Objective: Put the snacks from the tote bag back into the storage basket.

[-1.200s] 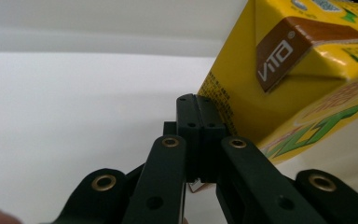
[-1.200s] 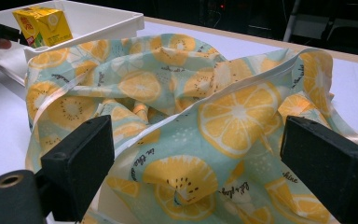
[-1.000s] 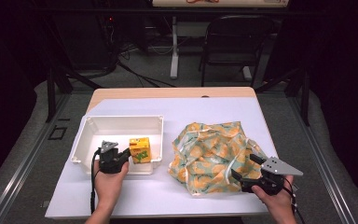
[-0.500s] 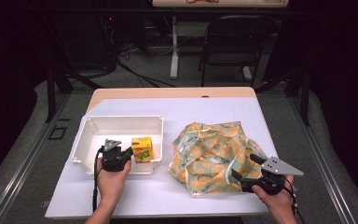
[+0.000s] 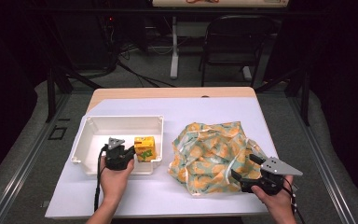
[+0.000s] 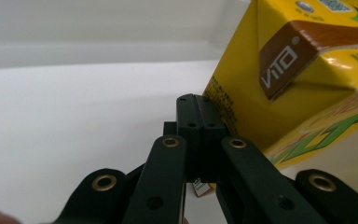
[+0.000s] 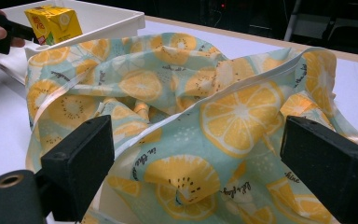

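Left gripper (image 5: 129, 153), jaws closed and empty, sits beside the juice carton (image 5: 145, 148) in the white tray (image 5: 121, 126); right gripper (image 5: 246, 168), jaws wide open, faces the fruit-print bag (image 5: 209, 151)

A white-topped table (image 5: 214, 112) with a wooden far edge fills the lower centre. Beyond it, upper right, stands a dark folding chair (image 5: 235, 42); grey floor (image 5: 289, 112) flanks both sides, the background dim.

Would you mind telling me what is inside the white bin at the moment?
The white bin holds a yellow juice carton near its front right corner, with the left gripper beside it, jaws together. The rest of the floor looks bare; the gripper and hand hide a small patch.
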`<state>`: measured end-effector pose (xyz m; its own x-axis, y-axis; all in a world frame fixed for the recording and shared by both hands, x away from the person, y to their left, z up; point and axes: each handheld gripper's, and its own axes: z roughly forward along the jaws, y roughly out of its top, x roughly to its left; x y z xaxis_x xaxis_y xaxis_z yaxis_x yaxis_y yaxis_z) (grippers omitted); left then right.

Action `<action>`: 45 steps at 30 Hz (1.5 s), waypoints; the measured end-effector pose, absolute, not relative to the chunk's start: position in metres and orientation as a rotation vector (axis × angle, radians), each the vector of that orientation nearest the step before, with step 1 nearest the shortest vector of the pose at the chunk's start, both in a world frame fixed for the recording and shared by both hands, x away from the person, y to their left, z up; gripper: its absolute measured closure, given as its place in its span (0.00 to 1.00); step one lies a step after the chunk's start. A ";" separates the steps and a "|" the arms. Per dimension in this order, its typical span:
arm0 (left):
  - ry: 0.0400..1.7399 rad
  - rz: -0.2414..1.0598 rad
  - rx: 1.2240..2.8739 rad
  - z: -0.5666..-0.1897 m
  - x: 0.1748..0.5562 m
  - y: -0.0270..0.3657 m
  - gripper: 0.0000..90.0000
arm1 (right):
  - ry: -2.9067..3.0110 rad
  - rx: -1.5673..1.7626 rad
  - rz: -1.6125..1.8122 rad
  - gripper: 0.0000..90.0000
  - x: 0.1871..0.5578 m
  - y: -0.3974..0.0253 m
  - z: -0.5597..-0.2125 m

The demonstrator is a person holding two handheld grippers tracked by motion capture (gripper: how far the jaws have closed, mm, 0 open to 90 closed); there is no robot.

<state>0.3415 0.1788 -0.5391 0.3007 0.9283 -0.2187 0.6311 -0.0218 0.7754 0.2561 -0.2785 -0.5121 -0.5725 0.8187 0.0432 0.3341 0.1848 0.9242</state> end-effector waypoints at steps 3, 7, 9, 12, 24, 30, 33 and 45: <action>1.412 0.455 1.730 -0.540 0.342 0.176 1.00 | 1.997 1.080 1.373 0.10 0.256 -0.278 -0.512; 1.412 0.446 1.738 -0.539 0.344 0.174 1.00 | 1.999 1.079 1.373 0.10 0.256 -0.279 -0.512; 1.408 0.446 1.731 -0.539 0.344 0.172 1.00 | 1.999 1.079 1.373 0.10 0.256 -0.279 -0.512; 1.408 0.440 1.728 -0.539 0.346 0.170 1.00 | 1.997 1.080 1.373 0.10 0.256 -0.278 -0.512; 1.399 0.456 1.732 -0.539 0.347 0.167 1.00 | 2.005 1.074 1.371 0.10 0.256 -0.278 -0.512; 1.401 0.463 1.734 -0.540 0.346 0.167 1.00 | 2.006 1.072 1.369 0.10 0.256 -0.277 -0.513; 1.398 0.464 1.733 -0.540 0.346 0.167 1.00 | 2.002 1.074 1.369 0.10 0.256 -0.277 -0.513; 1.422 0.511 1.670 -0.535 0.336 0.181 0.64 | 2.004 1.072 1.367 0.10 0.256 -0.279 -0.513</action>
